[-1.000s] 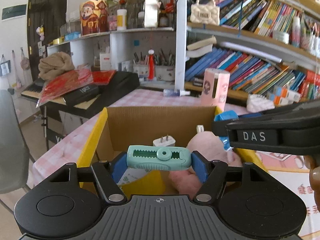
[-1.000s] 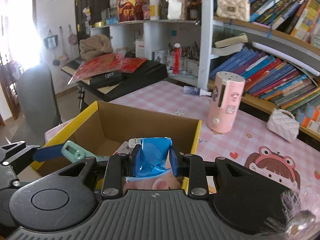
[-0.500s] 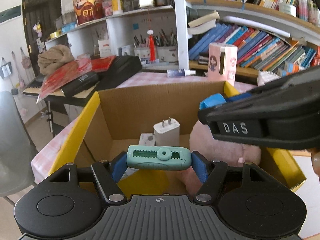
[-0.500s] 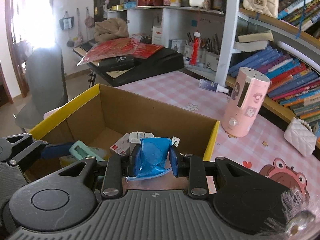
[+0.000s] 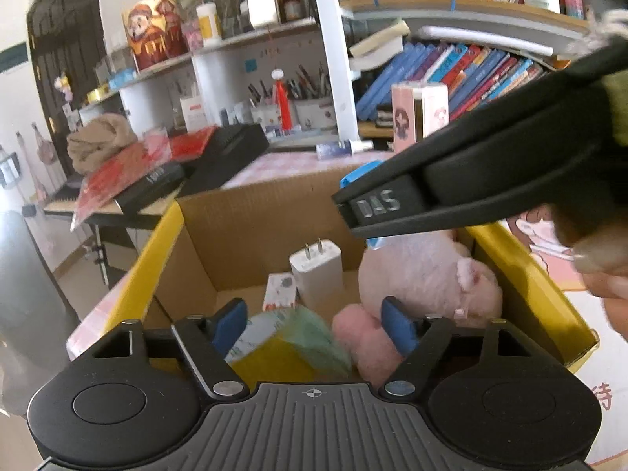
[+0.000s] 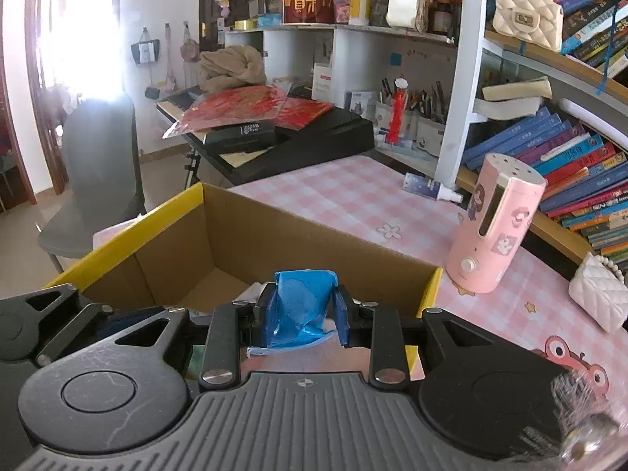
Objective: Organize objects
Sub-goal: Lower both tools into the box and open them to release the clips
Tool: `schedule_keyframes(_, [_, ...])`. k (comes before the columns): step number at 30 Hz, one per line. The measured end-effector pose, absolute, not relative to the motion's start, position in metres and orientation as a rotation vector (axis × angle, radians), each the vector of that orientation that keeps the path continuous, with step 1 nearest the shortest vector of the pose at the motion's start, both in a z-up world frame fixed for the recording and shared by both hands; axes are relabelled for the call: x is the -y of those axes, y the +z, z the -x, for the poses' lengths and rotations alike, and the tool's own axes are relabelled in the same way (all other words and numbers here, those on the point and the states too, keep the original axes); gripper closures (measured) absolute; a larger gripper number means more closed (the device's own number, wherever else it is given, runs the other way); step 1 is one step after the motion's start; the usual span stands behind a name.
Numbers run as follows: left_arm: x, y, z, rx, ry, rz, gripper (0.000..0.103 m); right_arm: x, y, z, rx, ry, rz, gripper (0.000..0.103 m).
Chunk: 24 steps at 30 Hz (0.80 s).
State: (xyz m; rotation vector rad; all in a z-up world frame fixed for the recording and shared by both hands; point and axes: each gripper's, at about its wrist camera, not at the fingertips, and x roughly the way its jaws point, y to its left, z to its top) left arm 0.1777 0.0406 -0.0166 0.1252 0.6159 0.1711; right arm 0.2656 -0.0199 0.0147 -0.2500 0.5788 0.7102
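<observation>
Pink-checked table [image 6: 345, 196], cardboard box [image 6: 251, 243] below. Right hand-held gripper [image 6: 302, 310] clamped on blue packet [image 6: 302, 298] — soft, light, crinkly; mid-body hold suits. Left hand-held gripper [image 5: 314, 324] opening — blurred mint tool [image 5: 314, 337] loose between its jaws, rigid and light.

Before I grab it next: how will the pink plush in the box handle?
The plush looks soft and fuzzy, so it would likely squash under the pads. It probably weighs little for its bulk. Slumped against the box wall, it seems floppy and unlikely to roll.

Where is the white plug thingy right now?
In the left wrist view, the white plug-in charger stands in the cardboard box, left of the pink plush pig.
</observation>
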Motion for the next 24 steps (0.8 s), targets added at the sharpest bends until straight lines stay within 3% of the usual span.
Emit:
schedule_keyframes(12, [-0.045, -0.001, -0.149, -0.555, 0.225, -0.131, 0.016, -0.02, 0.008, -0.281, -0.596, 0.83, 0.356, 0.076])
schedule_keyframes(24, [-0.06, 0.003, -0.133, -0.552, 0.268, -0.081, 0.016, -0.054, -0.024, -0.296, -0.807, 0.855, 0.529, 0.076])
